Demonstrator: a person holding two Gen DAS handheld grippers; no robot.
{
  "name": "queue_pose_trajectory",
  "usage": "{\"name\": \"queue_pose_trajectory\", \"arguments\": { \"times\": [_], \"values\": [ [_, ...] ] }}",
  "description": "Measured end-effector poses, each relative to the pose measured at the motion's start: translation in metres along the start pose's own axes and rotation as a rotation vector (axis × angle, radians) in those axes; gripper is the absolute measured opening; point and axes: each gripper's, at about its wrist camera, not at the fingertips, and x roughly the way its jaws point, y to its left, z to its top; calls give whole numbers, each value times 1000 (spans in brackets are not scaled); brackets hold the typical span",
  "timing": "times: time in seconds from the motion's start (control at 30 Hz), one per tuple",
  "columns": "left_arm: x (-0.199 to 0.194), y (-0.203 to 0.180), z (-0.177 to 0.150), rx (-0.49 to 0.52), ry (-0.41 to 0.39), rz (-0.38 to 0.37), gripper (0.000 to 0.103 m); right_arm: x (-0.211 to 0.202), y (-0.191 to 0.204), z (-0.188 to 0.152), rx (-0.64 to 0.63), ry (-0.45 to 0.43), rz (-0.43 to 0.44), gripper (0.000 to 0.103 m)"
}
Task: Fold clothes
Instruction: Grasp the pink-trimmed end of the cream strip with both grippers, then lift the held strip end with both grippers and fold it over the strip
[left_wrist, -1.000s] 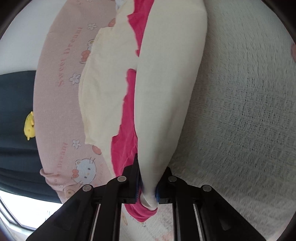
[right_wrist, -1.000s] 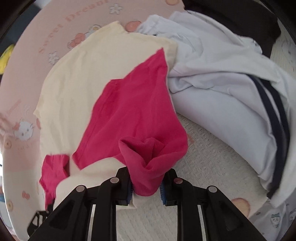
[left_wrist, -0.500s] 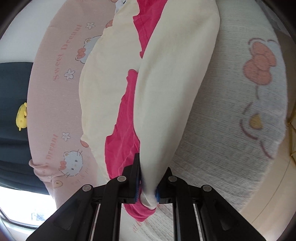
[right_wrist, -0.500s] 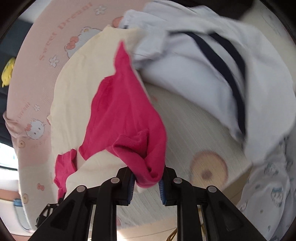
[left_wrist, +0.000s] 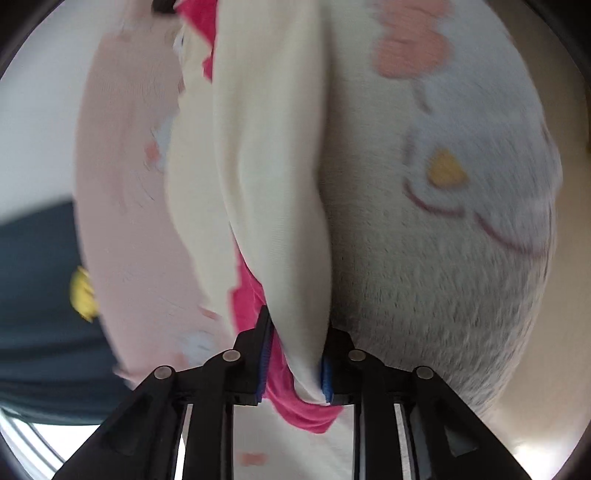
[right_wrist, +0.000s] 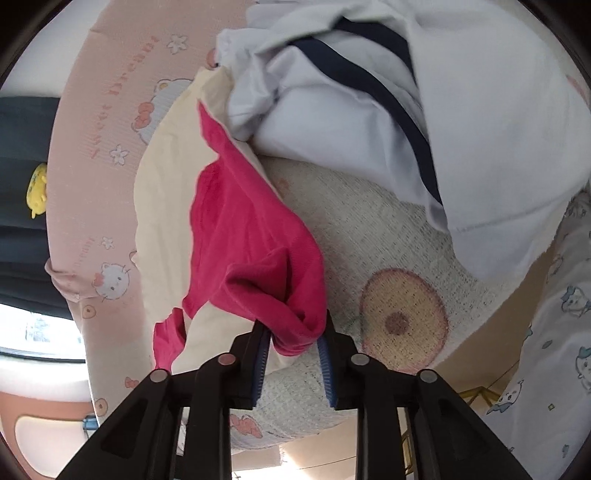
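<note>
You are seeing one readable text only: "Sweet Dream", printed in darker pink script on the pink sheet (right_wrist: 79, 192), running up its band at about ten o'clock in the right wrist view, beside the cartoon cat faces. A second, fainter line of script is sitting lower at nine o'clock, too small to read. The left wrist view is blurring everything; nothing reads there.

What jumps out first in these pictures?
The bright pink cloth, bunched between the right tongs with cream cloth behind it. In the left view, cream and pink cloth hangs between the left tongs. Both tongs' jaws have just been opening. Above, a white garment with navy stripes lies crumpled on the blanket.
</note>
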Motion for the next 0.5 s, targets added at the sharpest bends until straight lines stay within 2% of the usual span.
{"name": "queue_pose_trajectory", "arguments": {
  "times": [0.07,0.1,0.13,0.2,0.27,0.3,0.37,0.5],
  "values": [
    [-2,3,-5,-30,8,-11,21,-9,12,2,-69,-24,-14,43],
    [-3,6,-6,-55,18,-25,26,-14,18,2,-109,-32,-28,49],
    [-4,9,-8,-82,30,-40,29,-19,26,2,-154,-43,-49,51],
    [-7,13,-10,-125,37,-46,50,-29,41,-1,-253,-66,-87,51],
    [-10,15,-12,-139,29,-30,60,-38,58,-5,-360,-72,-99,57],
    [-12,15,-13,-138,24,-20,60,-45,61,-8,-407,-73,-104,62],
    [-14,11,-13,-120,14,-8,60,-52,75,-15,-532,-85,-134,66],
    [-15,3,-14,-93,0,-14,60,-61,93,-30,-733,-83,-190,69]
  ]
}}
